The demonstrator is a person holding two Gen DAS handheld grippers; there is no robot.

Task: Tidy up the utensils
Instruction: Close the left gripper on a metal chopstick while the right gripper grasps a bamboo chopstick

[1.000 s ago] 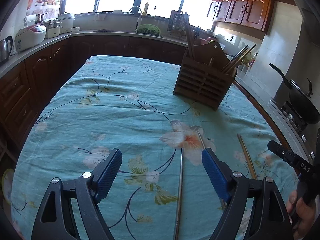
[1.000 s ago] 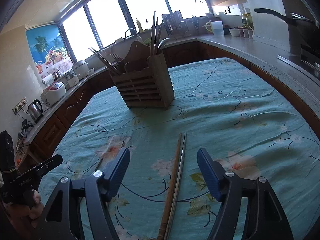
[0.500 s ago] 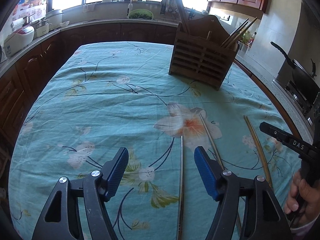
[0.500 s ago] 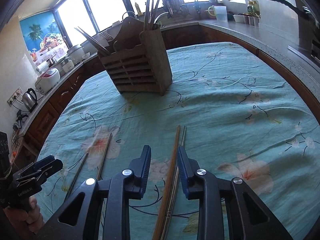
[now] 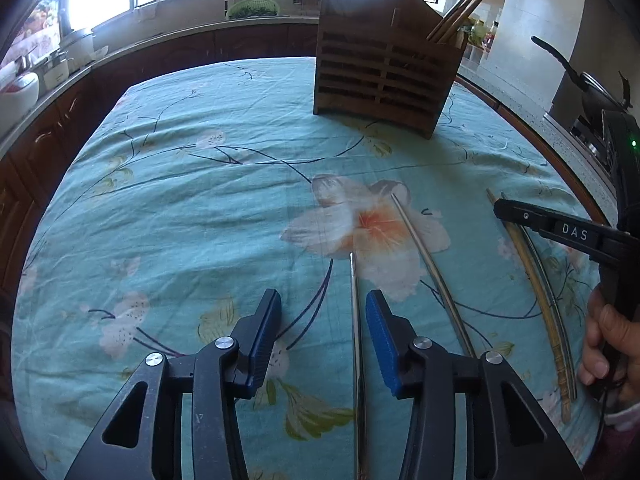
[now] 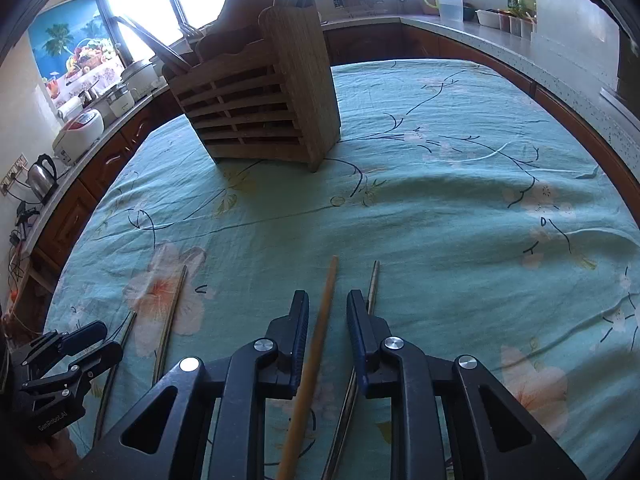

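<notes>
1. Two grippers are seen low over a worktop covered with a teal flowered cloth (image 5: 192,200).
2. Between the blue-padded jaws of the left gripper (image 5: 322,340) a thin silver metal chopstick (image 5: 355,320) is framed; it lies flat on the cloth and passes close by the right pad. The jaws are held moderately apart, and no contact with the chopstick can be made out.
3. A second silver metal chopstick (image 5: 424,256) is seen just to the right, angled across the pale orange flower print.
4. In the right wrist view, the right gripper (image 6: 327,334) is shown with its jaws narrowed around a long light wooden chopstick (image 6: 320,336). Whether the pads press on it cannot be told.
5. Another thin metal chopstick (image 6: 372,288) lies immediately right of the right pad and runs back under the gripper body.
6. At the far side of the cloth a brown slatted wooden utensil holder (image 6: 264,112) stands upright, with chopsticks and other utensils rising from its compartments.
7. Kitchen counters with small appliances are seen around the worktop's edges.
</notes>
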